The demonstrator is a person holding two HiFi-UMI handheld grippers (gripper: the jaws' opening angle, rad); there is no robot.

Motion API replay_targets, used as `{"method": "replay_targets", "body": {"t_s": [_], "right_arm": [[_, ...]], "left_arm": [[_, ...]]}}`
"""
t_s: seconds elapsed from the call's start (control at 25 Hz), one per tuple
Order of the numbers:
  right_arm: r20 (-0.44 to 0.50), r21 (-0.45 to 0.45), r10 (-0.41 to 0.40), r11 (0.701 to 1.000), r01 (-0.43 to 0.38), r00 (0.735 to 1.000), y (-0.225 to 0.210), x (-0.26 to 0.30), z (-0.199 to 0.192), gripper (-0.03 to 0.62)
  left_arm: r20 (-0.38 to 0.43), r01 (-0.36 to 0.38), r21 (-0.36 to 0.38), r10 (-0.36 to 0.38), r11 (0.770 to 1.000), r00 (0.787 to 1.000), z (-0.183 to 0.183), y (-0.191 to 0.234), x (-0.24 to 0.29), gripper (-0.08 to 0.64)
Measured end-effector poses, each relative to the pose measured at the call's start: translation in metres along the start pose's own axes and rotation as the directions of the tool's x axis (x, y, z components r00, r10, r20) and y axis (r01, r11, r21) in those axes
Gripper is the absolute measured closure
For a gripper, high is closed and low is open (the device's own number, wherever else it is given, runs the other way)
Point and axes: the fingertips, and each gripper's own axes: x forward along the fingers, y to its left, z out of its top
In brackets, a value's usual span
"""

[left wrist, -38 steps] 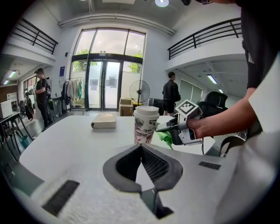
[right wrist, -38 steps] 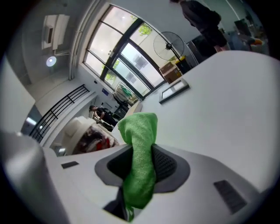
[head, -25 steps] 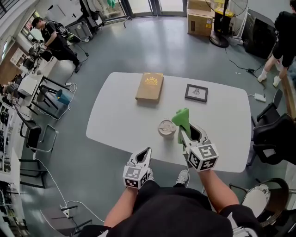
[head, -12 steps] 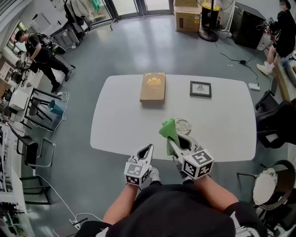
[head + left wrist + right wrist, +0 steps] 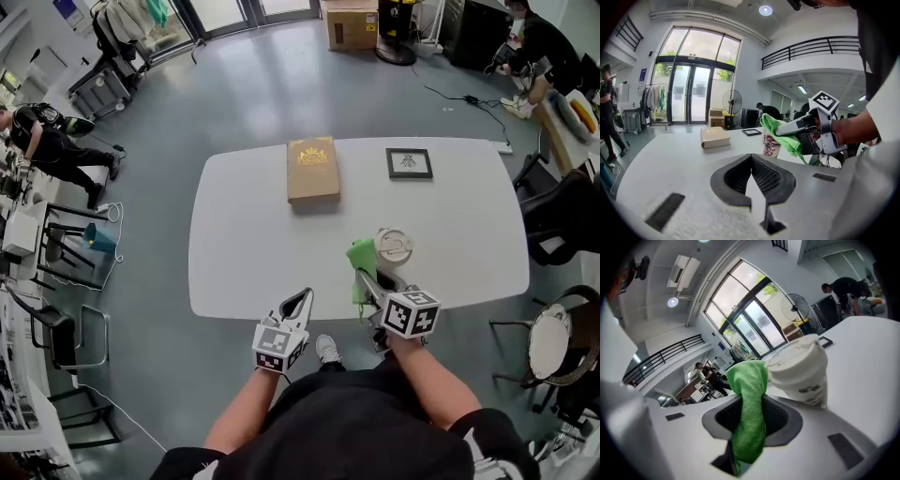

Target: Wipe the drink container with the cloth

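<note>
A white lidded paper cup (image 5: 393,247) stands on the white table (image 5: 244,253), right of its middle near the front. My right gripper (image 5: 367,278) is shut on a green cloth (image 5: 362,258), which hangs just left of the cup and close against it. In the right gripper view the cloth (image 5: 749,408) runs between the jaws, with the cup (image 5: 801,373) right beside it. My left gripper (image 5: 300,302) hovers at the table's front edge, shut and holding nothing. The left gripper view also shows the cup (image 5: 771,146) and the cloth (image 5: 780,136).
A tan book (image 5: 312,169) lies at the back middle of the table and a small black picture frame (image 5: 410,163) at the back right. Black chairs (image 5: 558,216) stand off the right end. People are at the room's edges.
My right gripper carried the cloth from the cup's right side over to its left side and drew closer to me. The left gripper stayed at the front edge.
</note>
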Motion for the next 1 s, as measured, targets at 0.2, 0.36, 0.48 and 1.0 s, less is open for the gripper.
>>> {"method": "replay_targets", "body": {"t_s": [0.2,0.36,0.48,1.0], "right_arm": [[-0.009,0.111,-0.084,0.990,0.085,0.996,-0.027,0.008,-0.017,0.472],[0.004,0.234,-0.114,0.966,0.110,0.993,-0.044,0.012,-0.024,0.472],[0.011,0.324,-0.122,0.940,0.111,0.993,-0.057,0.018,-0.032,0.472],[-0.068,0.550,-0.193,0.811,0.198,0.979,-0.102,0.047,-0.078,0.472]], "left_arm": [[-0.022,0.028,0.011,-0.028,1.000,0.999,-0.013,0.009,-0.004,0.546],[-0.031,0.042,0.028,-0.042,0.999,0.999,-0.008,0.008,-0.003,0.548],[-0.041,0.058,0.025,-0.057,0.998,0.998,-0.013,0.006,0.000,0.548],[-0.057,0.067,0.022,-0.065,0.998,0.996,-0.028,0.010,-0.005,0.548]]}}
